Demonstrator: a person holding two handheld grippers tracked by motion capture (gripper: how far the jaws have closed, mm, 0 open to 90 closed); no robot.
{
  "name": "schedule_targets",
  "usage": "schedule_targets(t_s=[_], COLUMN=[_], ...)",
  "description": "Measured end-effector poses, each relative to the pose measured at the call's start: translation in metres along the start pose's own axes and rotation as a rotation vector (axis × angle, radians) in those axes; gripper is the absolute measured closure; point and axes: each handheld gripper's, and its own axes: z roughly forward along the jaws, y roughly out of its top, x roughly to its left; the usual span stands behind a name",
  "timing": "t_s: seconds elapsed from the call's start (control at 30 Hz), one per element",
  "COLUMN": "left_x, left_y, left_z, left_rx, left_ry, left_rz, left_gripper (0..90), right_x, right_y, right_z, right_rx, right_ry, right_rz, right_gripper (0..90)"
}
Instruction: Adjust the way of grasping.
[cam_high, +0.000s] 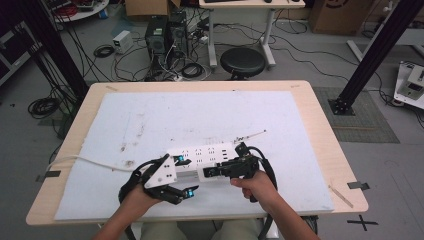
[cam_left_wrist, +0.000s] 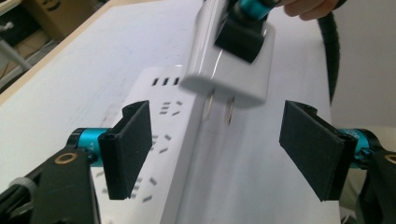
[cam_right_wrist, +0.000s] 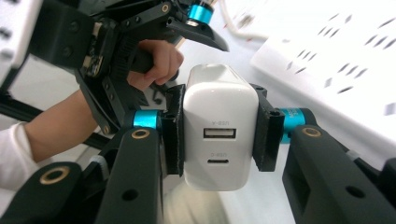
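The right gripper (cam_right_wrist: 217, 135) is clamped hard on 1 white charger (cam_right_wrist: 219, 126), pads squeezing its 2 flat sides, USB ports facing the camera. In the left gripper view that charger (cam_left_wrist: 229, 60) hangs just above the white power strip (cam_left_wrist: 163, 154), its 2 metal prongs (cam_left_wrist: 219, 109) pointing down and not yet in any socket. The left gripper (cam_left_wrist: 215, 149) sits with its jaws spread wide, holding nothing, 1 pad over the strip's top face and the other out past its edge.

From above, the power strip (cam_high: 202, 159) lies near the middle of the white mat (cam_high: 150, 115), both grippers meeting over it.

My read: this is a plug-in. To do it well, square the 2 prongs to a 2-slot socket, keep the charger upright, then press straight down. The left gripper could close on the strip to steady it.

Count: 1 charger, 1 strip, 2 prongs, 2 grippers.
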Motion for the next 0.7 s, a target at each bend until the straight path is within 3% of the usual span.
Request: schedule_targets(t_s=[0.17, 0.37, 0.7], left_x=[0.011, 0.023, 0.033], left_y=[-0.014, -0.025, -0.037], left_z=[-0.015, -0.03, -0.05], left_rx=[-0.048, -0.084, -0.094], left_ry=[0.044, 0.1, 0.176], left_rz=[-0.092, -0.161, -0.211], left_gripper=[25.5, 25.5, 25.2], right_x=[0.0, -0.005, -0.011], right_y=[0.006, 0.01, 0.012], right_z=[-0.01, -0.023, -0.042], right_rx=[-0.023, -0.039, -0.063], right_ry=[-0.052, -0.078, -0.133], right_rz=[-0.039, -0.026, -0.029], right_gripper=[63.5, 63.5, 63.5])
